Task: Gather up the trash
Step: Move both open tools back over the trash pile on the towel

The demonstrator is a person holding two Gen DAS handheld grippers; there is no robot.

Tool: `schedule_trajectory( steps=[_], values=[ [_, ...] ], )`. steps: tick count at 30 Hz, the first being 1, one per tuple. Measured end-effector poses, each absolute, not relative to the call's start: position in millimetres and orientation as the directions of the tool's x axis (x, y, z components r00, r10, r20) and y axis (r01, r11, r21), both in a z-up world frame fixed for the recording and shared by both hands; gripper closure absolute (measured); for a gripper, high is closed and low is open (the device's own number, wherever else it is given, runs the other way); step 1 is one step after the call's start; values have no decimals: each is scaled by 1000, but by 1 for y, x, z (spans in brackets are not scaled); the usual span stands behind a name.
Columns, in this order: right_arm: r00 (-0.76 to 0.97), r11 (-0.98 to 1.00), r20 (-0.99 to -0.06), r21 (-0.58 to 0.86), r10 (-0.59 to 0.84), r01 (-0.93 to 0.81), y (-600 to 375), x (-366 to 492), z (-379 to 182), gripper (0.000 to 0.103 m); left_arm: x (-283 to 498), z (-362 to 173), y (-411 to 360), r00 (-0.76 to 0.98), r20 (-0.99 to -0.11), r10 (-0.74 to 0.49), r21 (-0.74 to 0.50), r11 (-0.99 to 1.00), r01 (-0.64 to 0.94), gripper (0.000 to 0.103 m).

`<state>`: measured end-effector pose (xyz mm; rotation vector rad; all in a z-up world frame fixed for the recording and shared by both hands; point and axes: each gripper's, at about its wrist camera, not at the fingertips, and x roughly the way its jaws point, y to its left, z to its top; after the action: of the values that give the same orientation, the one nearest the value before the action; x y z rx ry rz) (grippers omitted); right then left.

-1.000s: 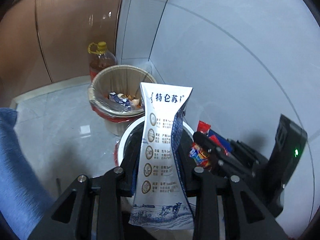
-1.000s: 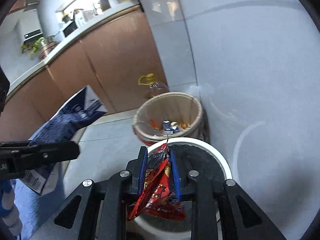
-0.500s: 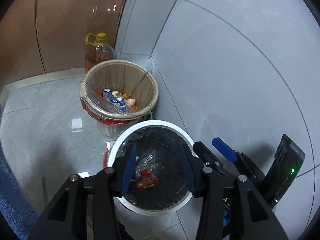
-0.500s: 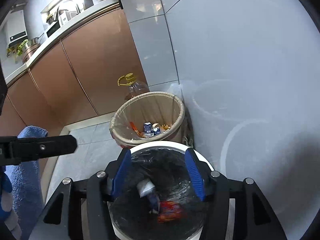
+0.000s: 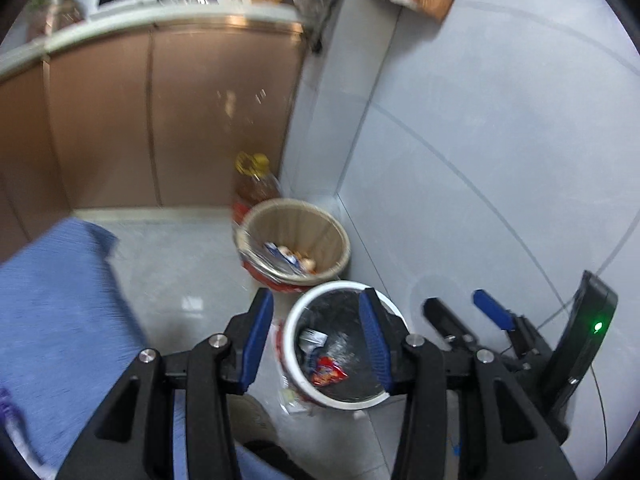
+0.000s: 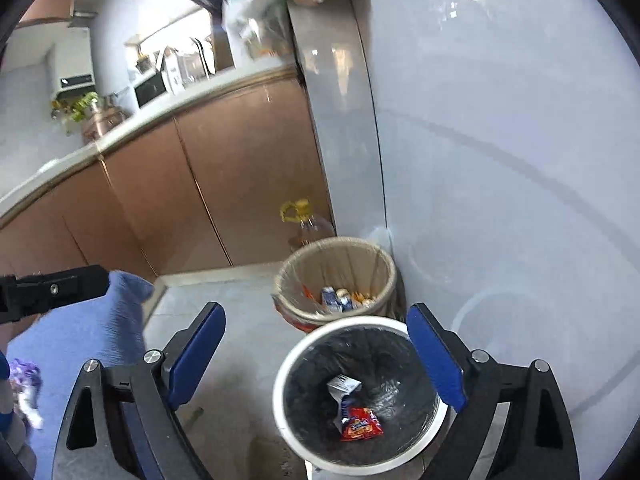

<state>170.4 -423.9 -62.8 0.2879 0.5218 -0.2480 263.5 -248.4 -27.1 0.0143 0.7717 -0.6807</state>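
Observation:
A white-rimmed bin with a black liner stands on the floor by the wall. In it lie a red snack wrapper and a white milk carton. My left gripper is open and empty above the bin. My right gripper is open wide and empty above the bin; it also shows at the right of the left wrist view.
A beige lined bin holding scraps stands behind the white one in the corner. An oil bottle stands behind it. Brown cabinets run along the left. A blue sleeve is at left.
Both grippers have let go of the milk carton and the snack wrapper, which dropped into the black-lined bin. Both have since risen and pulled back from the bin.

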Motion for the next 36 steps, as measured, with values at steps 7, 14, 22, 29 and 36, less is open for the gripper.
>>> schedule_trajectory(
  steps=[7, 14, 22, 29, 36],
  values=[
    [902, 958, -418, 196, -111, 209, -374, 124, 4, 0, 195, 30, -168, 708, -506, -492, -132, 856, 500, 60],
    [949, 980, -311, 171, -45, 102, -326, 81, 53, 0, 118, 77, -95, 836, -389, -388, -43, 914, 404, 40],
    [976, 989, -210, 148, 56, -25, -278, 41, 91, 0, 54, 103, -30, 899, -295, -325, -40, 944, 329, 37],
    [979, 981, -146, 152, 145, -123, -249, 14, 113, 0, 14, 111, 23, 932, -268, -246, -41, 969, 244, 33],
    [969, 969, -122, 148, 214, -195, -228, -6, 126, 0, -21, 109, 65, 953, -251, -169, -55, 985, 161, 33]
  ],
)
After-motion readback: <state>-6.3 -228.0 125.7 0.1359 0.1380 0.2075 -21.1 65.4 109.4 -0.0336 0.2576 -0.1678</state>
